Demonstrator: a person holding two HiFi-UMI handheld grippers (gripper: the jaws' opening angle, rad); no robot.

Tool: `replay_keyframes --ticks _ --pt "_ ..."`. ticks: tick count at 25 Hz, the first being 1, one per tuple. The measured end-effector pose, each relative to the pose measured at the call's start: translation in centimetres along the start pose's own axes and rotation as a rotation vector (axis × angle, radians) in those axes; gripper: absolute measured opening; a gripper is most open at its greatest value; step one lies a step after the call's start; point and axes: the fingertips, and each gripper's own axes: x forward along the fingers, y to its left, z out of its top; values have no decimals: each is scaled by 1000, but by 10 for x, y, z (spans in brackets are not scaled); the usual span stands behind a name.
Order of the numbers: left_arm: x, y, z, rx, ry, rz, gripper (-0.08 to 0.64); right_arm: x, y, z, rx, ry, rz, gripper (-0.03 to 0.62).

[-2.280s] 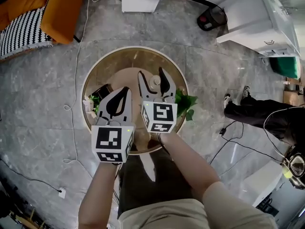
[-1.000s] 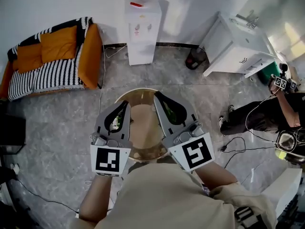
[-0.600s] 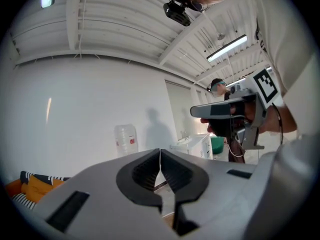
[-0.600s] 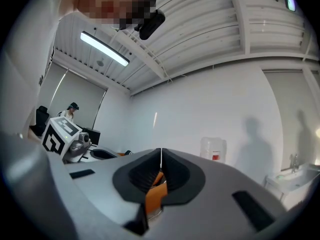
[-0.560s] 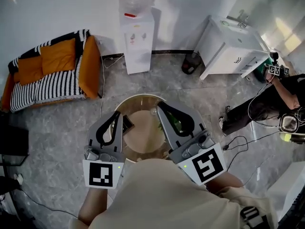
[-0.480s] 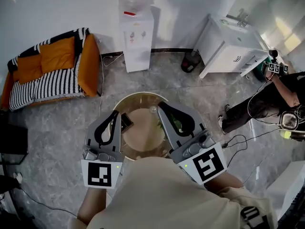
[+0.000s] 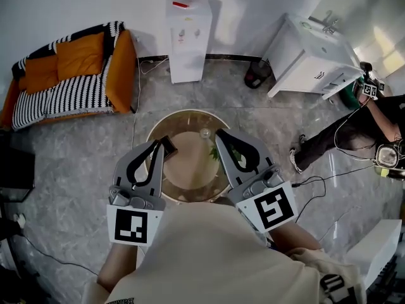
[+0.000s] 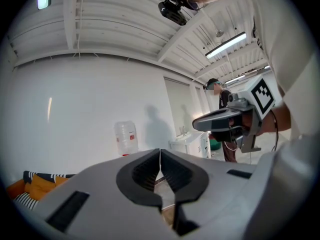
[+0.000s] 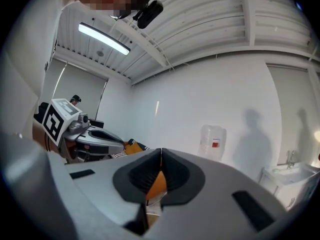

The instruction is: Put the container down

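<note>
Container (image 7: 204, 133), as far as can be made out a small pale round thing, stands on the round table (image 7: 188, 170) near its far rim, in the middle of the head view, touched by neither gripper. The left gripper (image 7: 159, 144) hangs over the table's left part with its jaws pressed together and nothing between them; its own view shows the ridged pads (image 8: 150, 170) meeting along one thin line. The right gripper (image 7: 221, 133) reaches over the table's right part, its jaws likewise closed tight on nothing. A dark object (image 7: 169, 147) lies just beside the left gripper's tip, and green leaves (image 7: 215, 153) show beside the right one. In the upper left stands a striped sofa (image 7: 76, 90) with orange cushions, and a water dispenser (image 7: 188, 40) stands at the top centre.
</note>
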Motion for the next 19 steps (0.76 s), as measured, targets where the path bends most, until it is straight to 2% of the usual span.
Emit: replay_keyframes --ticks 19 --pt "-18 15 -15 -32 11 20 8 3 25 -11 3 43 33 -2"
